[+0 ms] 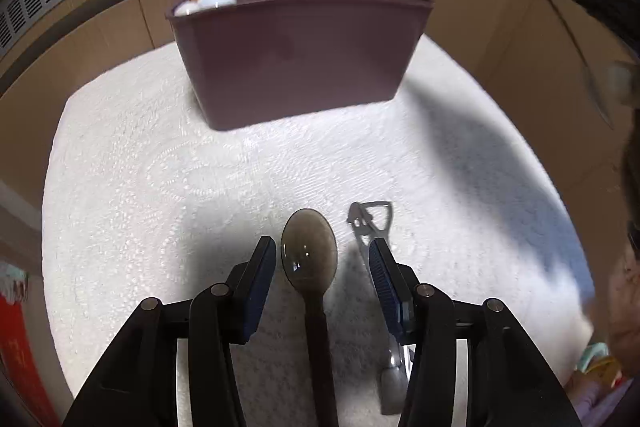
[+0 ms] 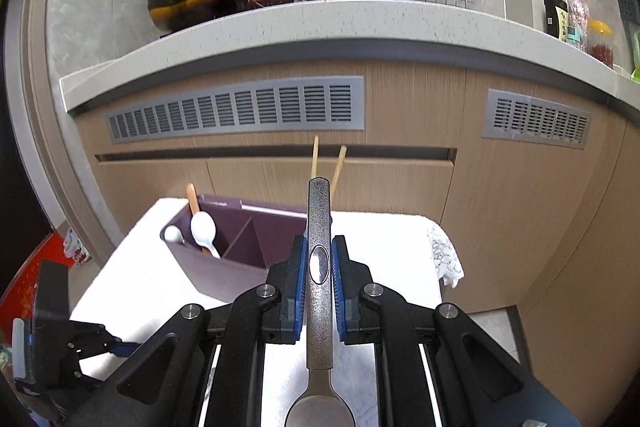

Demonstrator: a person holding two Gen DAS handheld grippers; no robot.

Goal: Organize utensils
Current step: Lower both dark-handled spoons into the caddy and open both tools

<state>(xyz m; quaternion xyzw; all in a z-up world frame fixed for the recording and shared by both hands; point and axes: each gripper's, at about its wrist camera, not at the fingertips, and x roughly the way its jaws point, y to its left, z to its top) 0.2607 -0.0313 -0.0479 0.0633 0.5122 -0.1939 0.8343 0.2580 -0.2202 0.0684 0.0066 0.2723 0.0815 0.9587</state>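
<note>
Right gripper [image 2: 320, 267] clamps my speckled metal spoon [image 2: 319, 259], handle pointing away toward the caddy [image 2: 224, 267]. Left gripper [image 1: 322, 259] stands open astride a dark spoon [image 1: 309, 251] flat on the cloth [image 1: 160, 187], bowl forward.

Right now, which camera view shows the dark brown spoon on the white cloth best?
The left wrist view: the brown spoon lies between the open left gripper fingers, bowl and handle visible. The right wrist view does not show it.

A maroon caddy [image 1: 296, 59] stands on white lace-patterned cloth [image 1: 160, 163], beside a translucent brown spoon [image 1: 309, 255].
</note>
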